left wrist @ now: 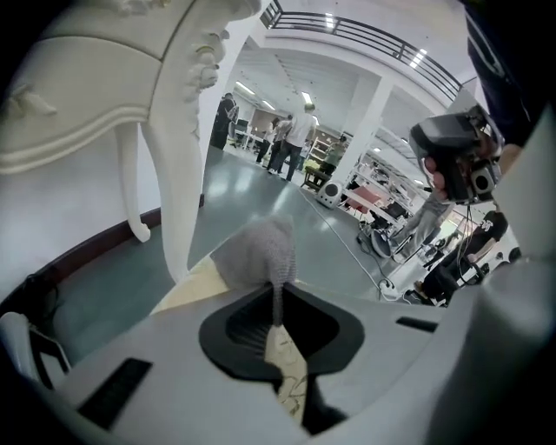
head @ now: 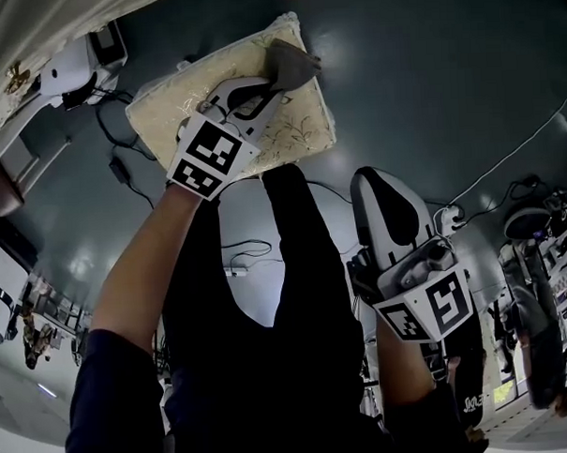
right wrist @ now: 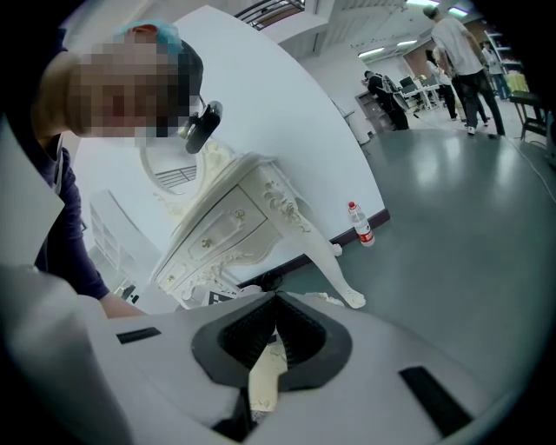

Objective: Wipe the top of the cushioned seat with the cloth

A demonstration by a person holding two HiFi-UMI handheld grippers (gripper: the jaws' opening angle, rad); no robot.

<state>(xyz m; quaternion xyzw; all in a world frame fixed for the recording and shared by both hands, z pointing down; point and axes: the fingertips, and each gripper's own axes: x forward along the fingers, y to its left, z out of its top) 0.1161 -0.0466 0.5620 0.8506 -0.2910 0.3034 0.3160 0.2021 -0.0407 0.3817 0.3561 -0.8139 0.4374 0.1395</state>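
**Cloth pinned to the seat's far corner**

The left gripper [head: 270, 81] reaches out over the cushioned seat [head: 180, 101], a cream cushion with a faint leafy pattern that sits on the dark green floor [head: 427, 74]. Its jaws are clamped on a grey cloth [head: 293, 65], which lies bunched on the cushion top near the corner farthest from the person, at the upper right of the seat in the head view. In the left gripper view the two jaws meet on a thin pinched fold of the cloth [left wrist: 265, 252], and the rest of it bulges out just past the tips of the left gripper [left wrist: 276, 300]. Cream cushion fabric shows in the slot beneath the jaws (same leafy print).

The right gripper [head: 372, 183] is held well apart from the seat, close to the person's body, with its marker cube [head: 428, 306] facing the head camera. In its own view the jaws of the right gripper [right wrist: 276, 304] are pressed together with nothing between them.

Beyond them stands a white carved dresser [right wrist: 230, 228] on curved legs, with a red-labelled bottle [right wrist: 360, 224] on the floor just beside the wall. Black cables [head: 120, 136] trail on the floor near the seat's left edge.
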